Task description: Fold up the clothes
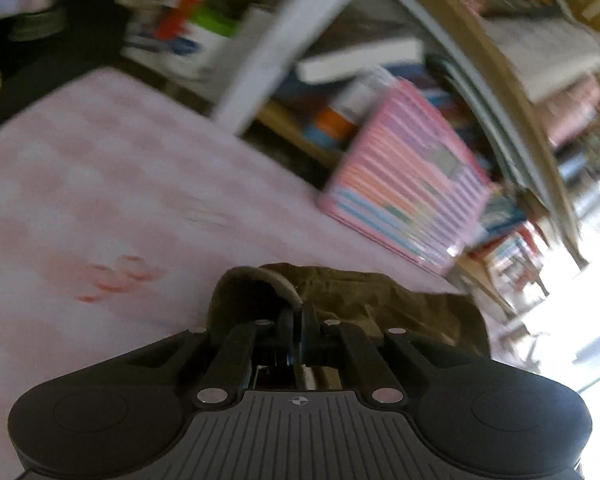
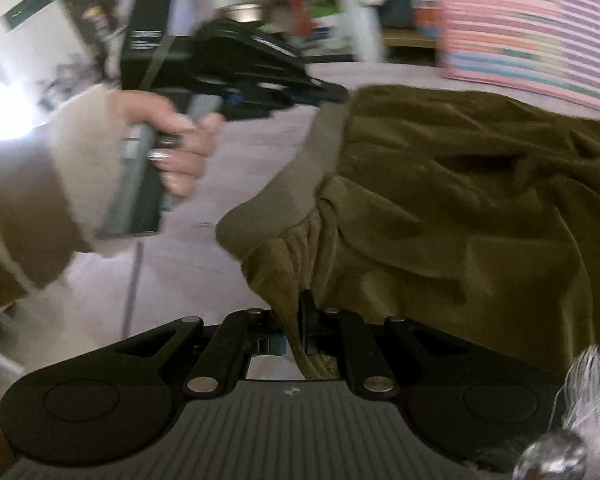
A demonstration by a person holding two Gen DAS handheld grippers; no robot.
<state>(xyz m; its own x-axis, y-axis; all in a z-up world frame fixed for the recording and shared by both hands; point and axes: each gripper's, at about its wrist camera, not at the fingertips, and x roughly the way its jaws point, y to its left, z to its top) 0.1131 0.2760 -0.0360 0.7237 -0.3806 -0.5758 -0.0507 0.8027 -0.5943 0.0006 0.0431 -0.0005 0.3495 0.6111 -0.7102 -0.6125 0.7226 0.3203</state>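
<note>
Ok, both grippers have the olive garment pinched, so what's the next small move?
Probably carry the left gripper across toward the right gripper, because both are shut on edges of the olive garment, which bunches above the pink sheet.

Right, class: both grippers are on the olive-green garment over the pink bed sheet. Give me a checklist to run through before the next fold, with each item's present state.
1. Left gripper shut on the olive-green fabric garment: ok.
2. Right gripper shut on the garment's ribbed edge: ok.
3. Garment spread flat between the grips: not ok, it is bunched and creased.
4. Pink bed sheet bare beside the garment: ok.
5. Pink striped box apart from the garment: cannot tell, the views are blurred.
</note>
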